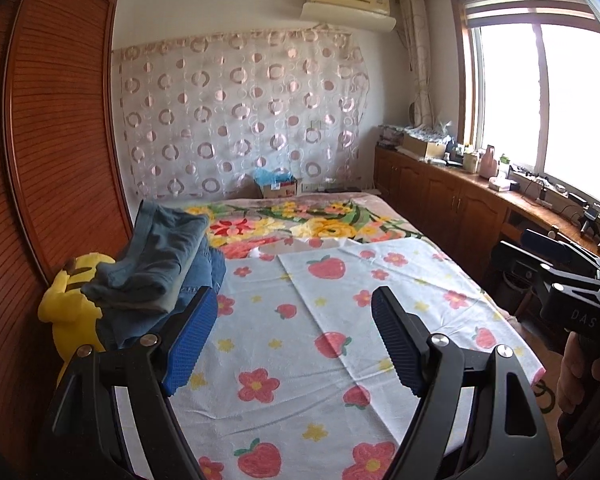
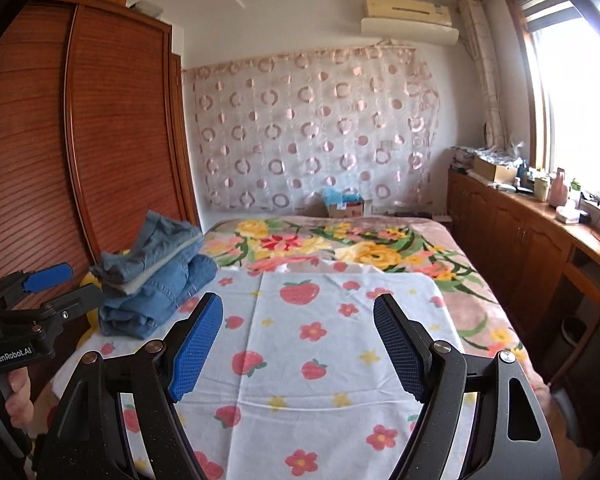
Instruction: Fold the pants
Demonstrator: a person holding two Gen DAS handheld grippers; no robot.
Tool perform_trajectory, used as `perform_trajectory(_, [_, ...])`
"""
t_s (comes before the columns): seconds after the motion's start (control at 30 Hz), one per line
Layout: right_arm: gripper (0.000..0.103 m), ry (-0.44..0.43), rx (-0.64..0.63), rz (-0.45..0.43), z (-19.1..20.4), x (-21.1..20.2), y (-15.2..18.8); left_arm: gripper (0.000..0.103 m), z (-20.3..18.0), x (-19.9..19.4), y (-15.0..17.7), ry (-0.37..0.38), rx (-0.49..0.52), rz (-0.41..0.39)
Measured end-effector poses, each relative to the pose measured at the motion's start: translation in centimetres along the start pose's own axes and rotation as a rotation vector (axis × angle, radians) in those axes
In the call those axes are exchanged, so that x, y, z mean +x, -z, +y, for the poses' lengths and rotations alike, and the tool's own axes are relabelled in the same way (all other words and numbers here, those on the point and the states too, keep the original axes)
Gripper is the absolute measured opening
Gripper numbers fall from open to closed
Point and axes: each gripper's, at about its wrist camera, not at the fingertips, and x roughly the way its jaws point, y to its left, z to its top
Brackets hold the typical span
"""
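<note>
With both the left gripper (image 1: 292, 336) and right gripper (image 2: 298, 340) released and empty, a careless grab could topple the jeans pile (image 2: 156, 280) off the bed's left edge.

The strawberry-print sheet (image 2: 312, 344) lies bare across the middle of the bed, open to a gripper. On its left edge, the stacked jeans (image 2: 160, 280) and a yellow plush toy (image 1: 74, 304) crowd against the wardrobe (image 2: 100, 140).
</note>
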Motion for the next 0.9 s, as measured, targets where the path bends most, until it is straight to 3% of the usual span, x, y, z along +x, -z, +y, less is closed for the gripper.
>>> perform_trajectory(0.27, [0.08,0.038,-0.011,-0.061,1.6,-1.4,1.5,0.08,0.2,-1.5,-0.4,-0.006,-0.005,-0.041])
perform_trajectory(0.9, [0.08,0.028,-0.01,-0.051,0.1,-1.0,1.9,0.08,1.1,-1.9,-0.3,-0.018,-0.021,-0.051])
